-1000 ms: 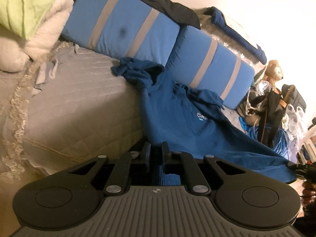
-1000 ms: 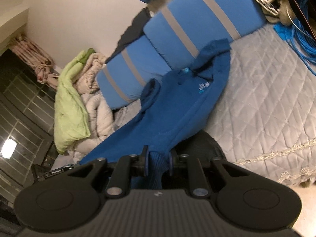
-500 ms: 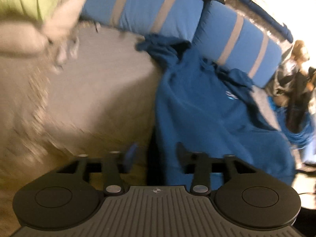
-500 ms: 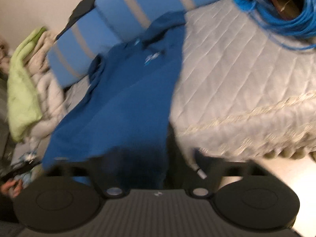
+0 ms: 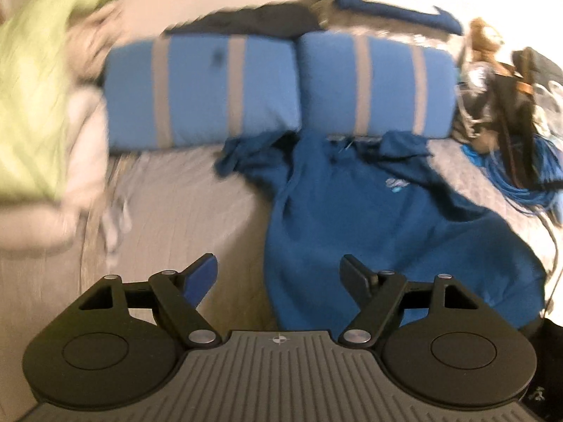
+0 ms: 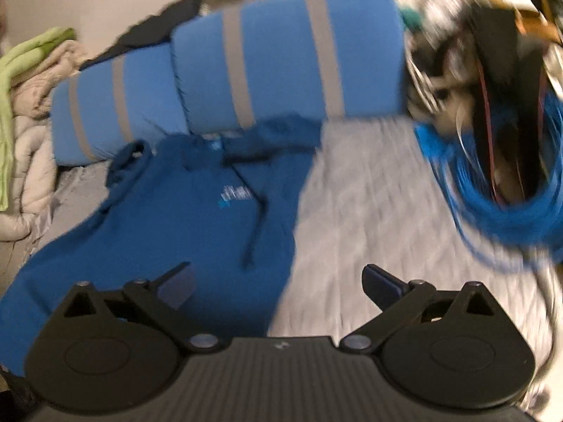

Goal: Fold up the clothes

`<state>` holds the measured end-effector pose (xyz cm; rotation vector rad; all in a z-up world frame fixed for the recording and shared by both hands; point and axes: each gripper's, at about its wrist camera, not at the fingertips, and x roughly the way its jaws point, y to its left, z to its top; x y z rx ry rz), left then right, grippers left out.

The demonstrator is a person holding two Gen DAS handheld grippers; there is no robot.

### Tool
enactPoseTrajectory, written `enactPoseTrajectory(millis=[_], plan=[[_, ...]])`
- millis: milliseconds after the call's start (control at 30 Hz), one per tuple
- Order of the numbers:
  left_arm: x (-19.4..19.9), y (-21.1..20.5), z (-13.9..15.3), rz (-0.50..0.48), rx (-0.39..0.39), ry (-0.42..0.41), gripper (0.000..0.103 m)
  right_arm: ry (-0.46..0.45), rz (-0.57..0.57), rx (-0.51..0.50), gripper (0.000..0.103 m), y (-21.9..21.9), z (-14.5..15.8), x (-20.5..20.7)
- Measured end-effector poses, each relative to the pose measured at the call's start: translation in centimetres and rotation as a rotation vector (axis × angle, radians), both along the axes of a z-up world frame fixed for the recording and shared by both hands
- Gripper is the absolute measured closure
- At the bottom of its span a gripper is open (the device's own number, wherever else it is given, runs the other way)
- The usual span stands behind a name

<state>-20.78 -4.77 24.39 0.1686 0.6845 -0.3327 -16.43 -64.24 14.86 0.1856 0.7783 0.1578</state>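
A dark blue hoodie [image 5: 369, 218] with a small pale chest logo lies spread on the grey quilted bed [image 5: 183, 193], its hood toward the pillows. In the right wrist view the same hoodie [image 6: 183, 218] fills the lower left. My left gripper [image 5: 279, 270] hovers over the hoodie's left edge. Its jaws are still opening, and no cloth is between them. My right gripper [image 6: 278, 281] stands wide open above the hoodie's right edge and the bare quilt [image 6: 369, 211], gripping nothing.
Two blue pillows with grey stripes [image 5: 281, 88] line the back of the bed. A green and beige heap of bedding [image 5: 38, 105] sits at the left. A coil of blue cable [image 6: 499, 204], bags and a plush toy [image 5: 485, 38] crowd the right side.
Both grippers were shut on the hoodie's hem a second ago. They have let it go and opened wide, and both views have swung to face the pillows squarely.
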Motion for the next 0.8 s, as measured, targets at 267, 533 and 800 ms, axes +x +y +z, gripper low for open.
enactPoseTrajectory(millis=[267,533,800], plan=[[1.9,-2.8,6.0,-0.120,-0.068,-0.085,0.027,-0.118,0.088,0.017,0.000,2.0,8.6,3.3],[1.0,-3.7,10.9,-0.252,-0.191,-0.204,0.026,-0.176,0.110,0.076,0.000,1.8,16.5,2.7],[3.4,-4.0,15.5,-0.267,-0.227,-0.263,0.025,-0.338,0.004,0.112,0.000,-1.2,24.2,2.2]])
